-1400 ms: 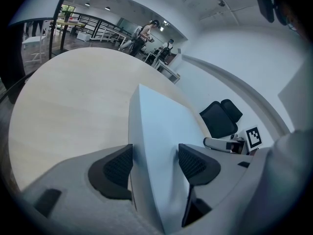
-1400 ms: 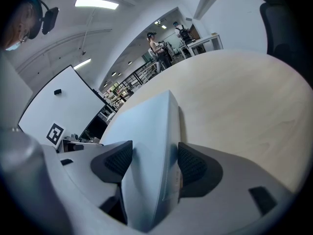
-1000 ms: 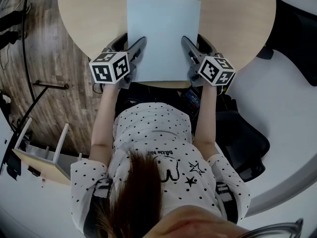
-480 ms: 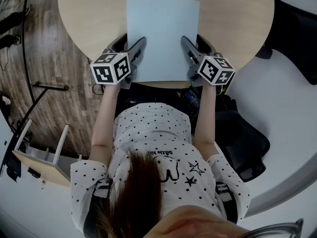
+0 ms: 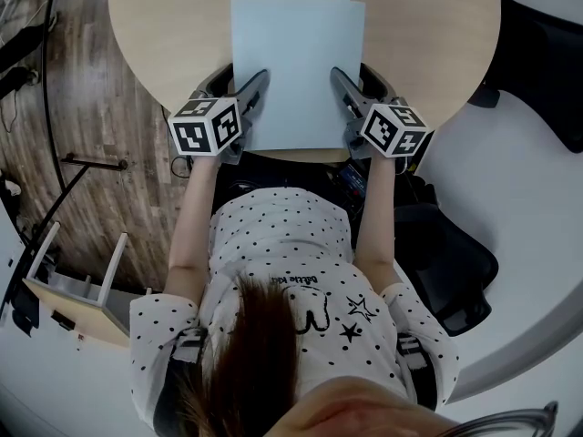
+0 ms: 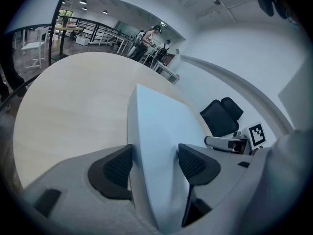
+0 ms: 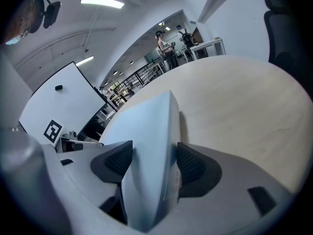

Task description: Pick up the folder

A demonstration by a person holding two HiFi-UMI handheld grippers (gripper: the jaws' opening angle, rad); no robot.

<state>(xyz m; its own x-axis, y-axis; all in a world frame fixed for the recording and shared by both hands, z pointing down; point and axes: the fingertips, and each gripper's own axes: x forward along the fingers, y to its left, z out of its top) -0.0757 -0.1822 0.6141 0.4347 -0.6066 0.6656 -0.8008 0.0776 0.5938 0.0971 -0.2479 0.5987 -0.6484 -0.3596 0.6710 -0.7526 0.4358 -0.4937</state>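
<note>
Desk scene | pale-blue folder (image 5: 297, 66) lies flat at the round table's (image 5: 164, 35) near edge | left gripper (image 5: 235, 82) and right gripper (image 5: 360, 80) straddle its near corners, jaws narrowly parted, not yet pinching | best practice: close both together, then lift level — a lopsided grip would likely bow it

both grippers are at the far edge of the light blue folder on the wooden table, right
No: the left gripper and right gripper are at the near edge of the light blue folder, the one toward the person, as the head view shows. It does lie on the wooden table.
</note>
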